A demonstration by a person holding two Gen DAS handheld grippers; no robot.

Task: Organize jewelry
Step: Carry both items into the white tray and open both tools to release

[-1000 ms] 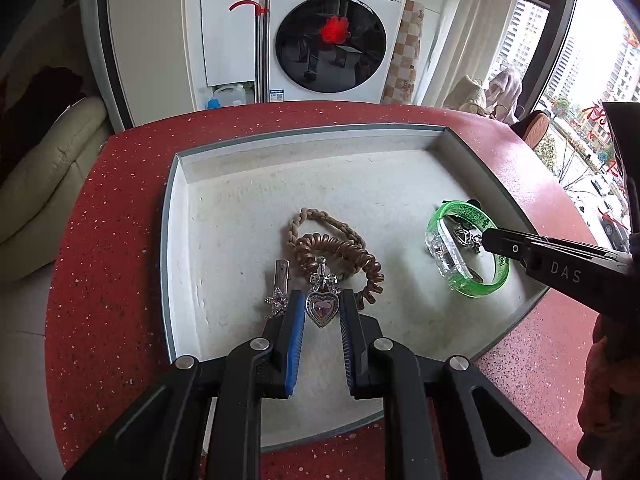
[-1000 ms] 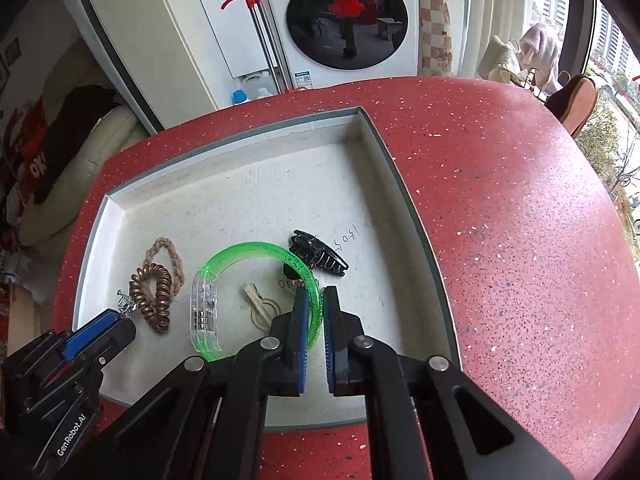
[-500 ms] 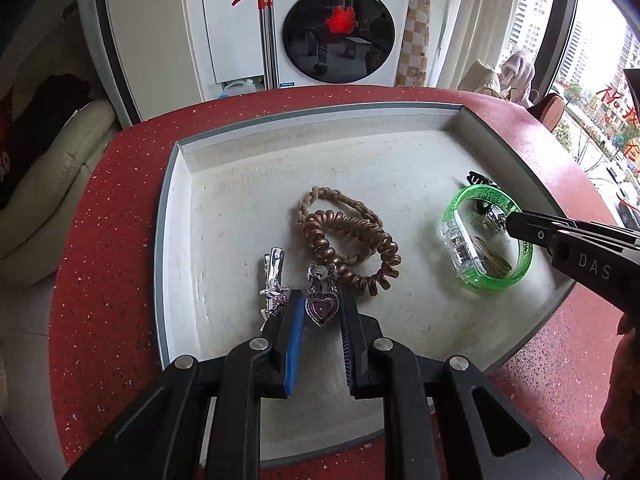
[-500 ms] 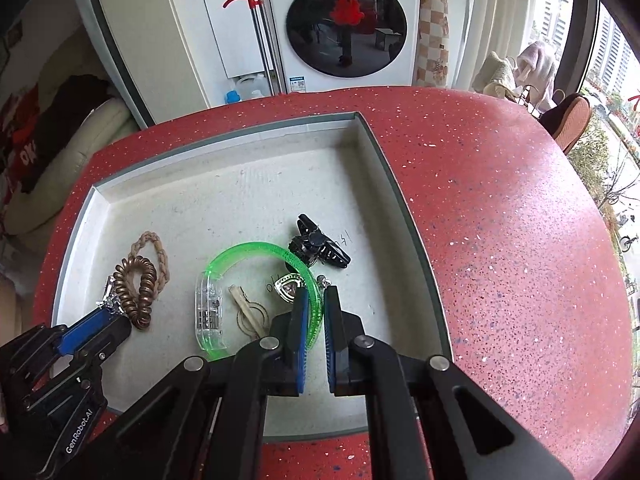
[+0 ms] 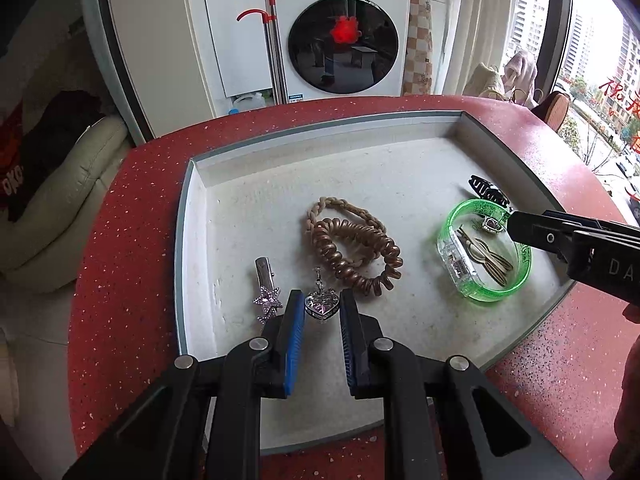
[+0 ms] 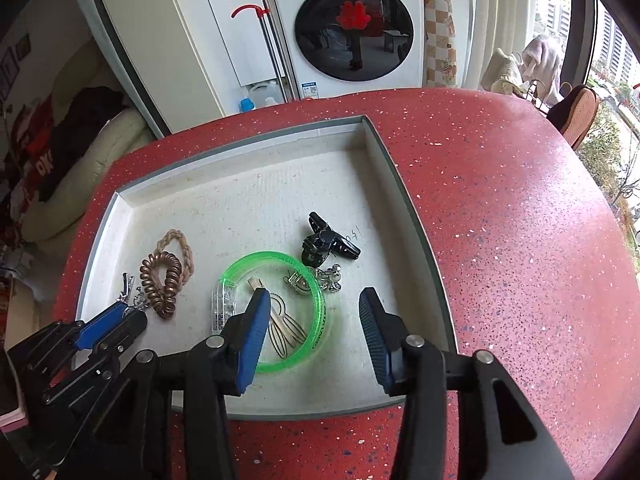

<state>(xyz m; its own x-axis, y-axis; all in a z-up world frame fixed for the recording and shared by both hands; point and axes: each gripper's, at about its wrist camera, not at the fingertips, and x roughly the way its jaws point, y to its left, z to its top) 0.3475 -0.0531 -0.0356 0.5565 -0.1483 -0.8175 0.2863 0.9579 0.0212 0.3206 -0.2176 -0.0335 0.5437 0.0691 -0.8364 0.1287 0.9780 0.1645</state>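
Observation:
A grey tray (image 5: 192, 208) on the red table holds the jewelry. My left gripper (image 5: 319, 307) is open, its fingers on either side of a silver heart pendant (image 5: 321, 305) that lies on the tray floor. A star hair clip (image 5: 266, 292) lies just left of it. A brown coil hair tie (image 5: 356, 256) and a braided tie (image 5: 340, 210) lie beyond. My right gripper (image 6: 314, 304) is open over a green bangle (image 6: 276, 312), which rings a gold clip (image 6: 282, 330). A small silver charm (image 6: 316, 280) and a black claw clip (image 6: 326, 240) lie beside the bangle.
The tray's right wall (image 6: 404, 200) borders the bare red tabletop (image 6: 520, 240). A washing machine (image 5: 340, 36) and a mop stand behind the table. A cream sofa (image 5: 60, 200) is at the left.
My right gripper has opened and let go of the green bangle's rim, which now lies flat. My left gripper has opened a little wider around the heart pendant and pulled back.

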